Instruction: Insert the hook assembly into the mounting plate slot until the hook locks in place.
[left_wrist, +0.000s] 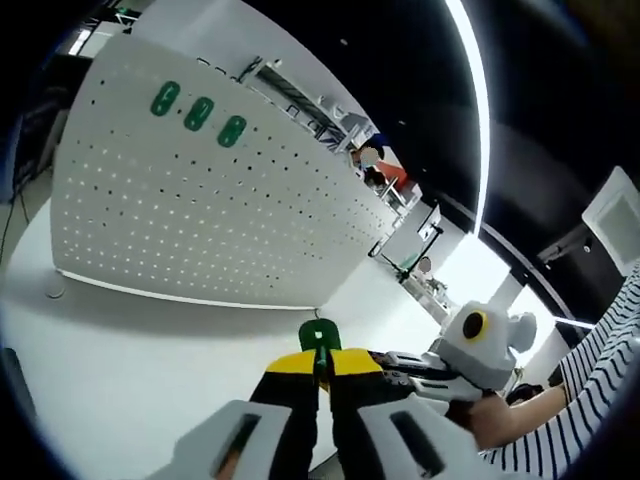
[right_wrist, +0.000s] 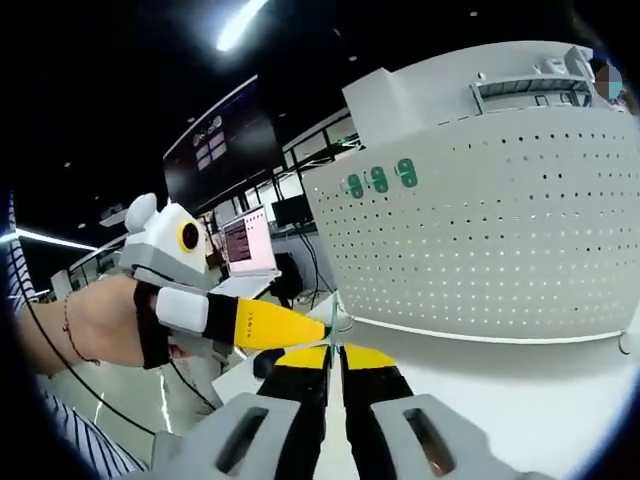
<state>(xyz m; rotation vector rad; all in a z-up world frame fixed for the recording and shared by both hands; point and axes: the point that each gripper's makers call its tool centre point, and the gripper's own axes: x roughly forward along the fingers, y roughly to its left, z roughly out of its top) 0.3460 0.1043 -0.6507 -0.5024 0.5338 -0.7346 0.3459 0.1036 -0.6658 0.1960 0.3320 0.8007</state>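
Note:
A green hook (left_wrist: 319, 336) stands up between the yellow tips of my left gripper (left_wrist: 320, 362), which is shut on it. The white perforated mounting plate (left_wrist: 200, 210) stands upright on the table well beyond it, carrying three green hooks (left_wrist: 198, 112) near its top. My right gripper (left_wrist: 385, 360) comes in from the right, its tips close beside the left jaws. In the right gripper view my right gripper (right_wrist: 335, 352) has its jaws together; I cannot tell if anything is between them. The left gripper (right_wrist: 320, 328) reaches in just above them. The plate (right_wrist: 480, 230) and its three hooks (right_wrist: 379, 180) stand behind.
The white table (left_wrist: 120, 350) stretches between the grippers and the plate. A person's hand (right_wrist: 95, 320) and striped sleeve (left_wrist: 600, 380) hold the grippers. Desks with people (left_wrist: 378, 168) and a lit screen (right_wrist: 248, 243) lie in the background.

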